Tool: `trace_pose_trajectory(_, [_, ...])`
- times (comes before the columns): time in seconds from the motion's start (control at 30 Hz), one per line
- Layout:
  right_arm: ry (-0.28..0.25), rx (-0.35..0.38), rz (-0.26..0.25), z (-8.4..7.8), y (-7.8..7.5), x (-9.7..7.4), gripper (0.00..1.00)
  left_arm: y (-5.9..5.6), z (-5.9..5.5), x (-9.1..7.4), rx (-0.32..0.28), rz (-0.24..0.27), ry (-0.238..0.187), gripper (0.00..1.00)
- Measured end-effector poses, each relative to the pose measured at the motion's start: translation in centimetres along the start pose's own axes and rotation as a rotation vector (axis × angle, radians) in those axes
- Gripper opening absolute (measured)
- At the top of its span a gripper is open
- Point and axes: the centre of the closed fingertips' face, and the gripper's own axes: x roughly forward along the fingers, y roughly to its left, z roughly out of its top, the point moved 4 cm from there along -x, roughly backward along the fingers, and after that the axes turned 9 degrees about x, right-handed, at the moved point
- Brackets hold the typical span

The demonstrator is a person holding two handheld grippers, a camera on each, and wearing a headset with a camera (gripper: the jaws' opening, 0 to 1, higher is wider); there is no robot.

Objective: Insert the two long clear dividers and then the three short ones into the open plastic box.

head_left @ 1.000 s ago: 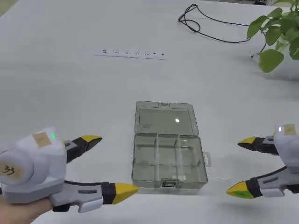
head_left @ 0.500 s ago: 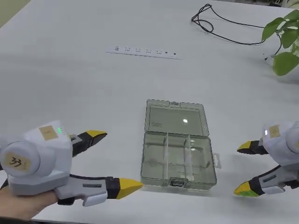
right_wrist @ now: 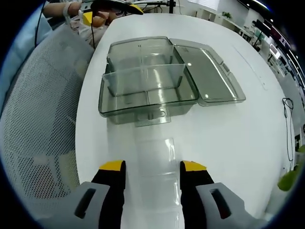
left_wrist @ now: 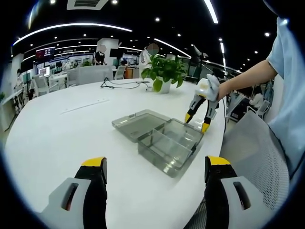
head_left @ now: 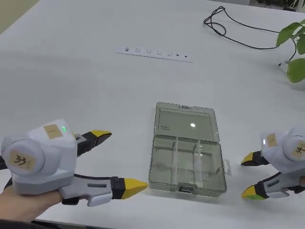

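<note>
As the right gripper [right_wrist: 152, 166] hovers open-jawed over a short clear divider [right_wrist: 159, 151] at 3 o'clock of the open plastic box [head_left: 183, 125], a square pinch across its edges looks wisest, while the left gripper [head_left: 123, 160] hangs open at 9 o'clock.

White table [head_left: 71, 90], open plastic box [head_left: 187, 124], clear dividers [right_wrist: 154, 149], power strip [head_left: 155, 53], black cable [head_left: 248, 45], potted plant [left_wrist: 164, 74]

The smoky see-through plastic box [head_left: 162, 182] is parked open on the white tabletop [head_left: 95, 90], with its hinged lid [head_left: 186, 125] laid flat behind it. Two long clear dividers [head_left: 173, 160] are already slotted in upright, front to back, so three lanes are made. Short clear divider pieces [right_wrist: 159, 160] are left flat just beside the box; how many can't be counted.
</note>
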Motion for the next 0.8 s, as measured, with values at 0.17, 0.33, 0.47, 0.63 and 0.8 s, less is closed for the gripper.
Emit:
trace_pose_trajectory(0.17, [0.031,-0.031,-0.008,0.11,-0.46,0.24,0.43,0.2,0.09,-0.19,-0.005,0.007,-0.004,0.86])
trace_pose_trajectory(0.33, [0.072,-0.079,-0.016,0.18,-0.38,0.3,0.41,0.26,-0.03,-0.23,-0.007,0.006,-0.001,0.86])
trace_pose_trajectory(0.47, [0.081,-0.097,-0.01,0.27,-0.28,0.31,0.39,0.18,-0.04,-0.13,-0.012,0.002,-0.003,0.86])
trace_pose_trajectory(0.63, [0.083,-0.099,-0.012,0.34,-0.4,0.35,0.33,0.22,-0.15,-0.07,-0.012,0.004,-0.001,0.86])
trace_pose_trajectory(0.8, [0.091,-0.105,-0.018,0.45,-0.22,0.41,0.33,0.45,-0.35,-0.1,-0.015,0.012,-0.003,0.86])
